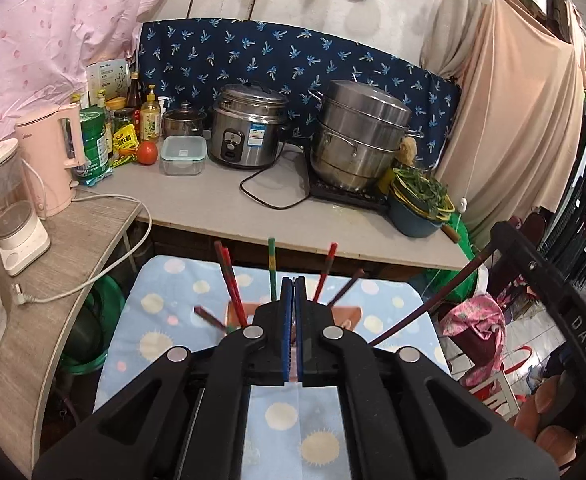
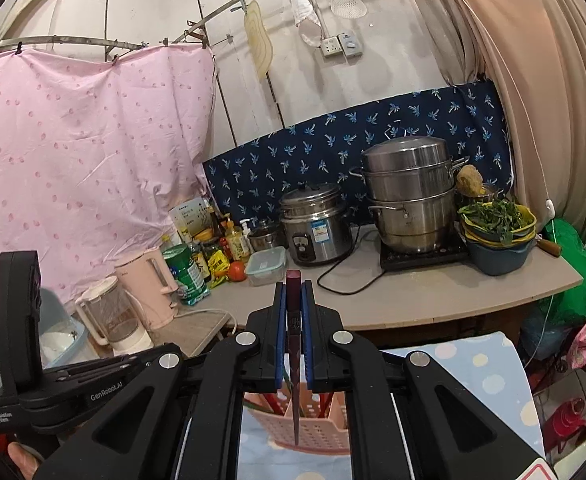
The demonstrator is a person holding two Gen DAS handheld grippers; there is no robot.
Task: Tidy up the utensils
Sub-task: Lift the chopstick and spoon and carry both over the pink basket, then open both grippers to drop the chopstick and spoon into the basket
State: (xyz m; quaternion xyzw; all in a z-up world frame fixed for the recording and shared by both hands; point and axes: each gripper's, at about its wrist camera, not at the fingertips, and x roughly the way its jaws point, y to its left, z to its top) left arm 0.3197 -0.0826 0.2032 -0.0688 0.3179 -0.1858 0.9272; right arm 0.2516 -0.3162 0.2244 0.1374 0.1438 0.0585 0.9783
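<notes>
A pink slotted utensil holder (image 2: 317,428) stands on a blue dotted cloth (image 1: 173,292). Several red, green and dark chopsticks (image 1: 233,288) stick up out of it. My left gripper (image 1: 293,292) hangs just in front of the holder, its blue pads pressed together with nothing seen between them. My right gripper (image 2: 293,300) is shut on a dark maroon chopstick (image 2: 295,360), whose thin end points down toward the holder. In the left wrist view that same chopstick (image 1: 433,300) slants up to the right, above the holder's right side.
Behind the cloth runs a grey counter (image 1: 221,204) with a rice cooker (image 1: 245,132), a steel steamer pot (image 1: 361,136), a clear food box (image 1: 183,156), bottles, a pink kettle (image 1: 49,160), a blender (image 1: 9,208) and a bowl of greens (image 1: 419,200). Cords trail over the counter.
</notes>
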